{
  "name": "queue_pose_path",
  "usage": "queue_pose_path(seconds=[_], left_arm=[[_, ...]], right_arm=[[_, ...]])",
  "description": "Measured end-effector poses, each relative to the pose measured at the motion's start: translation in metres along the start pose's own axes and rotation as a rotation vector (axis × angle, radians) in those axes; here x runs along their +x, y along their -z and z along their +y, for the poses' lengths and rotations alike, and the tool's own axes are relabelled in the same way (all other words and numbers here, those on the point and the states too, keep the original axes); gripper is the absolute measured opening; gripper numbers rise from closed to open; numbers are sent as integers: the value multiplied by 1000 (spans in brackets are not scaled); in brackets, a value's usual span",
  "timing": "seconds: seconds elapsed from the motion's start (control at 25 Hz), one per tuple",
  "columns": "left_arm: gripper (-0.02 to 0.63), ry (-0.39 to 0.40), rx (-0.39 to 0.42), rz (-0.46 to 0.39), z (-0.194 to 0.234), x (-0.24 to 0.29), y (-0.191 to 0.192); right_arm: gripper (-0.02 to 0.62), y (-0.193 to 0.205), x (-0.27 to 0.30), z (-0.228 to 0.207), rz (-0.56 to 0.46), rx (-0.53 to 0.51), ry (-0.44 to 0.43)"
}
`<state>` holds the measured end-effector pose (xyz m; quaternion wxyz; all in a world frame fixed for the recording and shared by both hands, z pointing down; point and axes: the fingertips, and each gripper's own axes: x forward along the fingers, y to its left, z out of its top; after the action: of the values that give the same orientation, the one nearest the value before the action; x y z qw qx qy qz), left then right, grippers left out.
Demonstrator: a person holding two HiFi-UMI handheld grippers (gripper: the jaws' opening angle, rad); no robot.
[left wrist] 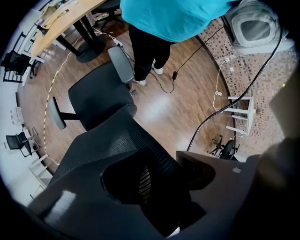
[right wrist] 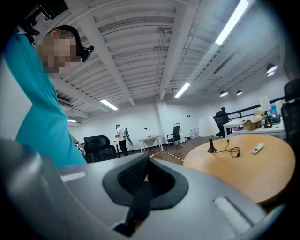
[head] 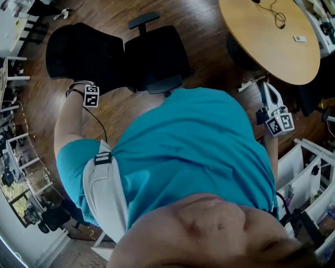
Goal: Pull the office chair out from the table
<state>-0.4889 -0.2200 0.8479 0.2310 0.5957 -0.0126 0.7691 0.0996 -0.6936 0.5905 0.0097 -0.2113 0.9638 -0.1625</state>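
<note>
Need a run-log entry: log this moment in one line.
chair: clear of table | left tongs: open at backrest | right tongs: shut, empty

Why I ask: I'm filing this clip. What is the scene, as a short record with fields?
office chair: black, mesh backrest, on the wood floor, apart from the table
table: round, wooden; a cable and a small white device on it
left tongs: at the backrest's top edge; grip unclear
right tongs: shut, empty, beside the table's edge
person: teal shirt, standing by the chair
</note>
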Motion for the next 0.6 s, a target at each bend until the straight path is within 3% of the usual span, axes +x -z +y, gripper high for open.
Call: queue_pose_path(seconds=[0.28,0.48,0.6], left_arm=[[324,-43,-68,-10,14,6,-12],[321,-125,-100,-8,24,5,-5],[347,-208,-202,-6,38,2,7]], right_arm=[[-3,16,23,-5,23,-28,-60],[-3,14,31,12,41,-52,-87],[-3,7,32,28,45,-68,-94]])
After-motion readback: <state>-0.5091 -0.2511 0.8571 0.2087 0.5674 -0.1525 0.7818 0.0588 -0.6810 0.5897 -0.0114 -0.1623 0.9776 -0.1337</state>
